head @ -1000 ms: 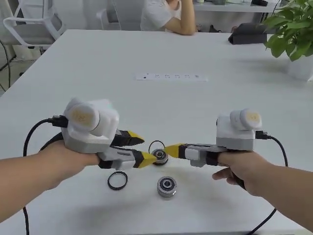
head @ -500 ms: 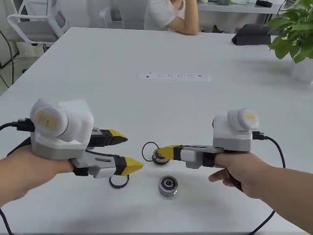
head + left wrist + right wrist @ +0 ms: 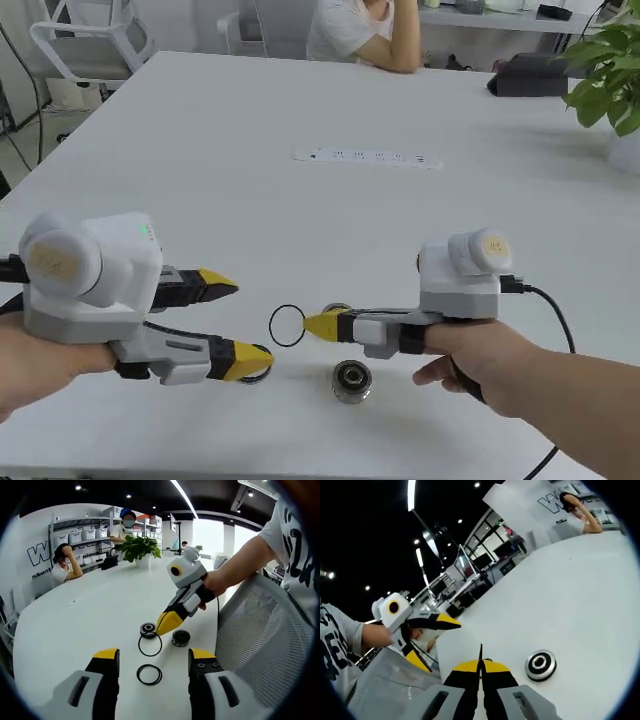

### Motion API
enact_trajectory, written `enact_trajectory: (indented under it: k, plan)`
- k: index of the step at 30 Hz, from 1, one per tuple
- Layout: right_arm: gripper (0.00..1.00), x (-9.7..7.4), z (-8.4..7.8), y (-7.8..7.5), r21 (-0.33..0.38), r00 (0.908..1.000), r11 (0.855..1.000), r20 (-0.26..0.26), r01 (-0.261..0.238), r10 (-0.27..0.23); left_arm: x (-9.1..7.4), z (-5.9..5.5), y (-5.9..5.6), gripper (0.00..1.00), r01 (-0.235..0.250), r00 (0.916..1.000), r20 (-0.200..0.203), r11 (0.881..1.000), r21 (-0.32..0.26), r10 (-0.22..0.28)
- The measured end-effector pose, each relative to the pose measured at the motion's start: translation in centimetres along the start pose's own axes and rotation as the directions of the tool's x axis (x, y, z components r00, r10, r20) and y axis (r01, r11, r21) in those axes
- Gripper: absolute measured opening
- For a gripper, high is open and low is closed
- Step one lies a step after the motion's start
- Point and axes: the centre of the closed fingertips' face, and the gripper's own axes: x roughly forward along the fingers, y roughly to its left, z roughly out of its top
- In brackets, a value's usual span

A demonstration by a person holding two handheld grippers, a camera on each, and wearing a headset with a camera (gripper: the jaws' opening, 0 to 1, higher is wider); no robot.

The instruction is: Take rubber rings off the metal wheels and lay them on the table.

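Status, left to right, all places from the near wheel.

- Left claw: well left of the wheel, jaws wide apart, nothing in them.
- Loose ring: flat on the worktop, left of the wheel, partly under the left claw's lower jaw. Counted as done.
- Held ring: left of and beyond the wheel, pinched at its edge by the right claw, jaws closed tight on it. Off its wheel, not yet laid down. I cannot tell whether it touches the worktop.
- Far wheel: just beyond the near wheel, behind the right claw's tip.

Progress, as I judge it: two rings off, one laid and one to set down. I cannot tell whether either wheel carries another ring.

Materials: the rings are thin black hoops, likely limp. The wheels are squat bright-metal discs with dark centres. The worktop is smooth, matt white.
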Motion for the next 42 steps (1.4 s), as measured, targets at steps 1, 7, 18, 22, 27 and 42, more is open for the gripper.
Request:
enact_trajectory:
  k: [1,7,18,22,27,42]
  plan:
    - [0.0,0.2,-0.1,0.1,0.0,1.0,1.0,-0.003,-0.001,0.001,-0.1,-0.1,0.0,0.54,-0.001,1.0,-0.003,1.0,0.002,0.001]
    - [0.0,1.2,-0.7,0.7,0.005,0.9995,1.0,-0.028,-0.013,0.013,-1.0,-0.8,0.1,0.58,-0.009,0.9999,-0.007,1.0,0.003,0.009]
    - [0.0,2.6,-1.7,1.5,0.025,0.9979,0.999,-0.058,-0.028,0.029,-2.1,-1.3,0.4,0.66,-0.036,0.9994,-0.001,0.999,-0.024,0.036]
    - [0.0,3.0,-2.2,1.9,0.025,0.9964,0.999,-0.078,-0.033,0.034,-2.4,-1.4,0.4,0.68,-0.041,0.9992,-0.004,0.999,-0.027,0.04]
    - [0.0,3.3,-2.7,1.9,0.028,0.9954,0.999,-0.091,-0.027,0.03,-2.7,-1.6,0.5,0.7,-0.052,0.9987,-0.004,0.998,-0.035,0.051]
    - [0.0,3.8,-3.4,0.8,0.028,0.9931,0.999,-0.116,0.017,-0.013,-3.2,-2.0,0.5,0.71,-0.068,0.9976,-0.014,0.997,-0.042,0.068]
